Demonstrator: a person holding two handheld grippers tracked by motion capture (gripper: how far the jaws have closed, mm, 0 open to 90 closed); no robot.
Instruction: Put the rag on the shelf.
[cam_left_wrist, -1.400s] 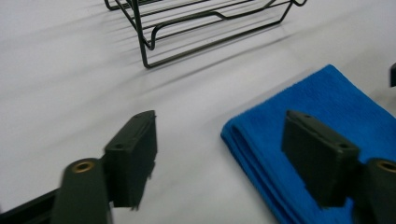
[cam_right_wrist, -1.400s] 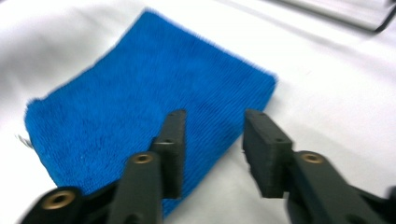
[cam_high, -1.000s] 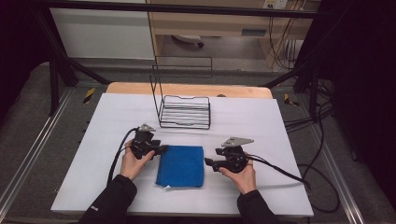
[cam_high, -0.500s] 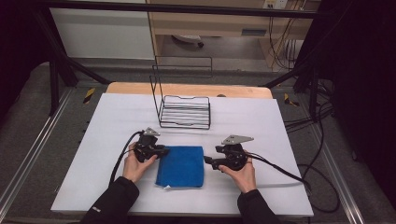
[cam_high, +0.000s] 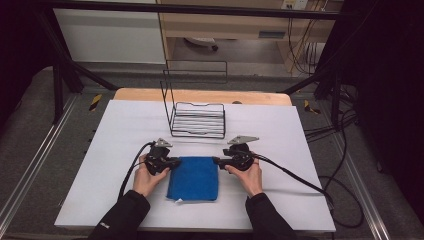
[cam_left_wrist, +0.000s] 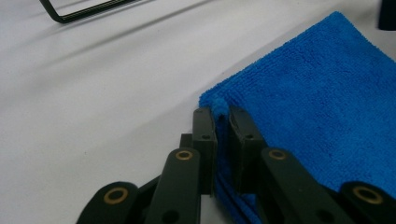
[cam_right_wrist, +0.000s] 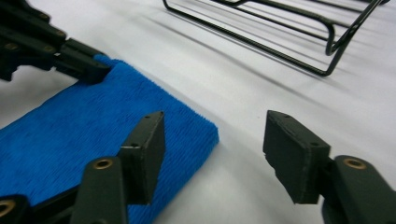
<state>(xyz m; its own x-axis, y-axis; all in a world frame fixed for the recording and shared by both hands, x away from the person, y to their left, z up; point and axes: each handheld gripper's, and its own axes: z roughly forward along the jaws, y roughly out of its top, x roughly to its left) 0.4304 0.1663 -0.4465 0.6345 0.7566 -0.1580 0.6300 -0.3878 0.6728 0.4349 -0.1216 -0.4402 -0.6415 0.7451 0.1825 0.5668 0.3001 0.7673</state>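
One blue cloth (cam_high: 194, 177) is lying folded at the lower middle of the high view, flat on the white tabletop (cam_high: 120, 125). I'm clenching the left gripper (cam_left_wrist: 222, 122) on the cloth's far left corner; its fingers (cam_left_wrist: 204, 140) have just been closing and are now pinching a tuft of the fabric. I'm bringing in the right gripper (cam_right_wrist: 212, 154) at the far right corner; its fingers (cam_right_wrist: 148, 149) have just been closing but are gaping wide, one over the cloth, one over bare tabletop, nothing pinched. So one corner is getting done and the second grip and any lift or fold are remaining, I'm judging. One black wire rack (cam_high: 197, 119) is sitting empty above the cloth in the frame. Two grippers, two hands.
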